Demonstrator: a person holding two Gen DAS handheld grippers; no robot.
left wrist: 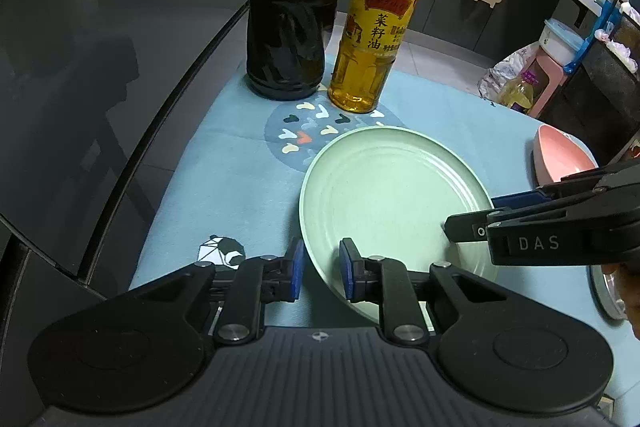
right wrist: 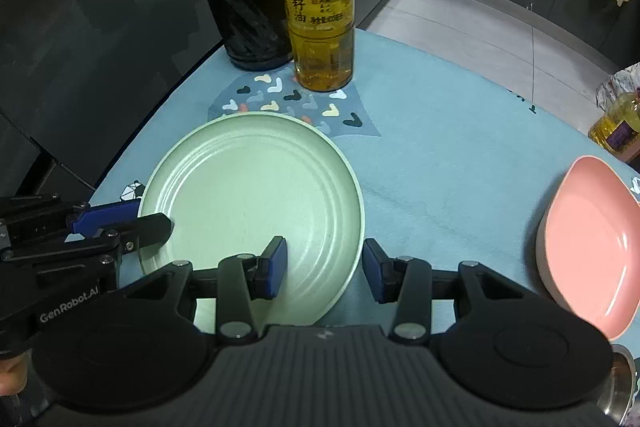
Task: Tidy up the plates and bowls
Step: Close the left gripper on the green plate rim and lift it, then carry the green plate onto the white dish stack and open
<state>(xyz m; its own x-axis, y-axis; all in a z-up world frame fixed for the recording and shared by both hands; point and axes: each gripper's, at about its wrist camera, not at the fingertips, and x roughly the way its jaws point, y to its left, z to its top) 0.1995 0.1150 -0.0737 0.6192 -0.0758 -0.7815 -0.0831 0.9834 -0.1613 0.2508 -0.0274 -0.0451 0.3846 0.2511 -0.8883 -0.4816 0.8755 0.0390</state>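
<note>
A pale green plate (left wrist: 394, 199) lies on the light blue mat (left wrist: 224, 179); it also shows in the right wrist view (right wrist: 256, 187). My left gripper (left wrist: 320, 273) is open, its fingers straddling the plate's near left rim. My right gripper (right wrist: 324, 269) is open, its fingers straddling the plate's right rim; it enters the left wrist view from the right (left wrist: 472, 215). The left gripper shows in the right wrist view at the plate's left edge (right wrist: 148, 217). A pink bowl (right wrist: 592, 247) sits to the right, also in the left wrist view (left wrist: 560, 155).
A dark vinegar bottle (left wrist: 292, 27) and a yellow oil bottle (left wrist: 372, 39) stand behind the plate. A dark glass table surface (left wrist: 100, 67) lies to the left. A metal bowl rim (right wrist: 620, 387) shows at the near right. Kitchen clutter stands beyond the table's far right edge.
</note>
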